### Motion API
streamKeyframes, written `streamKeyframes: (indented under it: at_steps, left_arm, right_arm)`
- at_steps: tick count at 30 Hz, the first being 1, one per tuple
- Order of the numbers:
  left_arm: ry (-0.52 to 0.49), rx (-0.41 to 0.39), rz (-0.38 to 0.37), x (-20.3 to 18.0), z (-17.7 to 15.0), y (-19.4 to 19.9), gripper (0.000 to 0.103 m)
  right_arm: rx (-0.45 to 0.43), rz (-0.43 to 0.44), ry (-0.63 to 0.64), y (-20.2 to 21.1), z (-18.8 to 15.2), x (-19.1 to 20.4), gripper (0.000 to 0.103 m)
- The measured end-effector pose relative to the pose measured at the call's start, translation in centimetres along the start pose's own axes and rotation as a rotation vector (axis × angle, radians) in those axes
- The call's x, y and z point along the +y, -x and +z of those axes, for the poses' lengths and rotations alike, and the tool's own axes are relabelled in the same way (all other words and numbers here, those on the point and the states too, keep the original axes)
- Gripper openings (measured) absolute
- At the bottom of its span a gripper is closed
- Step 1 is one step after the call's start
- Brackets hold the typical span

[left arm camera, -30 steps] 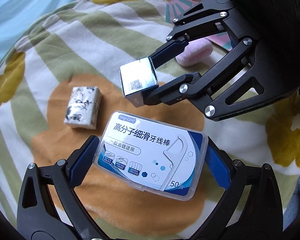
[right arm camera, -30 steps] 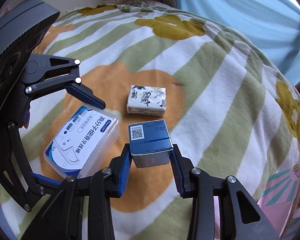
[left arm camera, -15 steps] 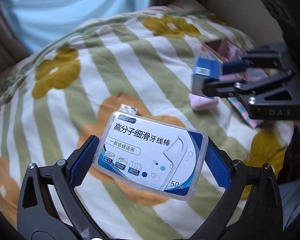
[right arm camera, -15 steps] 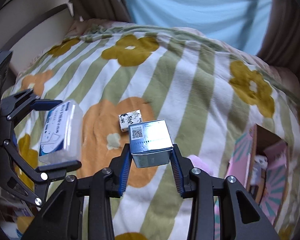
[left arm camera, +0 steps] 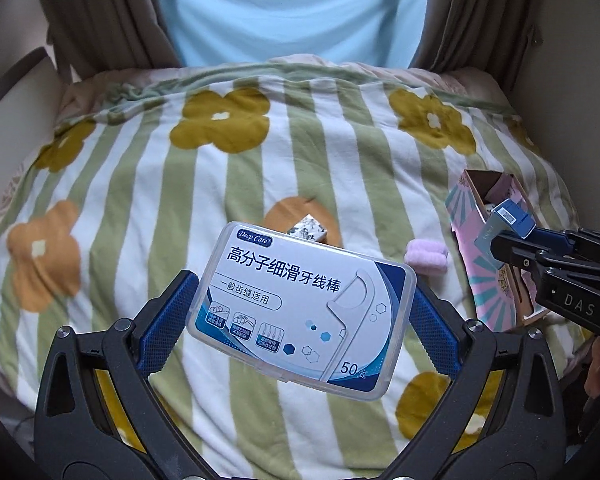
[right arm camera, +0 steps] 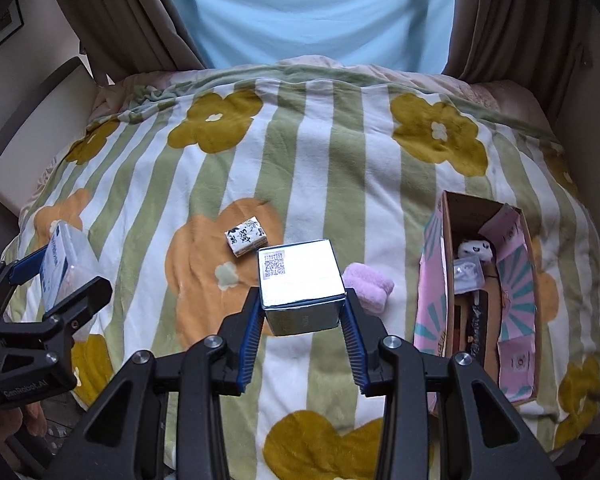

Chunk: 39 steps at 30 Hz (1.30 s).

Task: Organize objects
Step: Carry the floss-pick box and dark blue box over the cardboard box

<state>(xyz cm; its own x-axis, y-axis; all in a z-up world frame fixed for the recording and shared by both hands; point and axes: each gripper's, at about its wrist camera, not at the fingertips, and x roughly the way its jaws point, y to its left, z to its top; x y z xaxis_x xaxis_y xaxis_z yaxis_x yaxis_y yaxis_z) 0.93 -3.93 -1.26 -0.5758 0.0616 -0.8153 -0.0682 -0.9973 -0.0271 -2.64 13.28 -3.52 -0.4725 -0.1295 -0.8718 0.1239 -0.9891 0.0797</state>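
Observation:
My left gripper is shut on a clear dental floss pick box with a blue and white label, held high above the bed. That box and the left gripper also show at the left of the right wrist view. My right gripper is shut on a small blue and silver carton with a QR code on top. The carton hangs near the pink cardboard box. On the blanket lie a small black-and-white patterned pack and a fluffy pink item.
A striped flower blanket covers the bed. The open pink cardboard box at the right holds several small items. Brown curtains and a light blue sheet hang beyond the bed. A white board lies at the left edge.
Both grippers have risen well above the blanket with their boxes and rolled level. The bed looks farther away, and the pink cardboard box and curtains have come into view.

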Motion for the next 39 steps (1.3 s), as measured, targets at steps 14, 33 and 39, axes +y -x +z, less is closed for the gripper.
streamKeyframes:
  at_steps: [14,33,39]
  left_arm:
    - [0.043,-0.009,0.042,1.2,0.7,1.4,0.099]
    - [-0.235,0.000,-0.211,-13.0,9.6,-2.7,0.099]
    - [-0.366,0.022,-0.304,-21.3,11.8,-5.6,0.099]
  right_arm:
    - [-0.035,0.026,-0.010,1.9,-0.1,0.2,0.035]
    - [-0.059,-0.159,-0.261,5.3,-1.8,-12.9,0.035]
    - [-0.015,-0.207,-0.355,4.3,-3.9,-17.7,0.035]
